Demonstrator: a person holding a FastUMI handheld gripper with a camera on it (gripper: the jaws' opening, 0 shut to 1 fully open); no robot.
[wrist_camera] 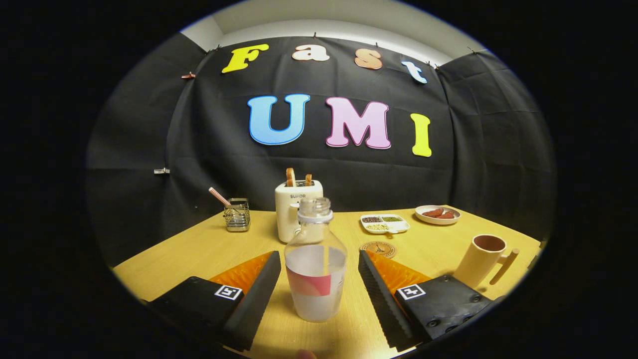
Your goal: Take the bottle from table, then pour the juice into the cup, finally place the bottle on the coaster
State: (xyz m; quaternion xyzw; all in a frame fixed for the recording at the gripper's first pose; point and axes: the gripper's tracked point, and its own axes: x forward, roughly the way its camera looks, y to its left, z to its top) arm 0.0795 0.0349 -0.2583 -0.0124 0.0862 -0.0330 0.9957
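- One bottle (315, 264) stands upright on the near part of the counter (189, 254), between the two fingers of the hand-held gripper (319, 284); fingers spread, a gap on each side, neither touching it.
- Bottle is clear, uncapped, with a pale cloudy fill up to roughly the middle and a label band low on the body. Whether glass or plastic, cannot tell.
- Handling, as a judgement: moderate weight carried low; smooth round wall likely slippery; open mouth means any tilt during the lift spills.
- Best hold looks like the straight lower body at the label band, fingers square on opposite sides, not the sloped shoulder or narrow neck.
- Squeeze firmly but not hard, in case the wall is thin and flexes.
- Cup (482, 259) with handle sits near right, just beyond the right finger; coaster (377, 248) lies just past the bottle, right of the toaster (294, 212).
- Far side: wire holder (237, 215), divided dish (385, 224), small plate (437, 215).
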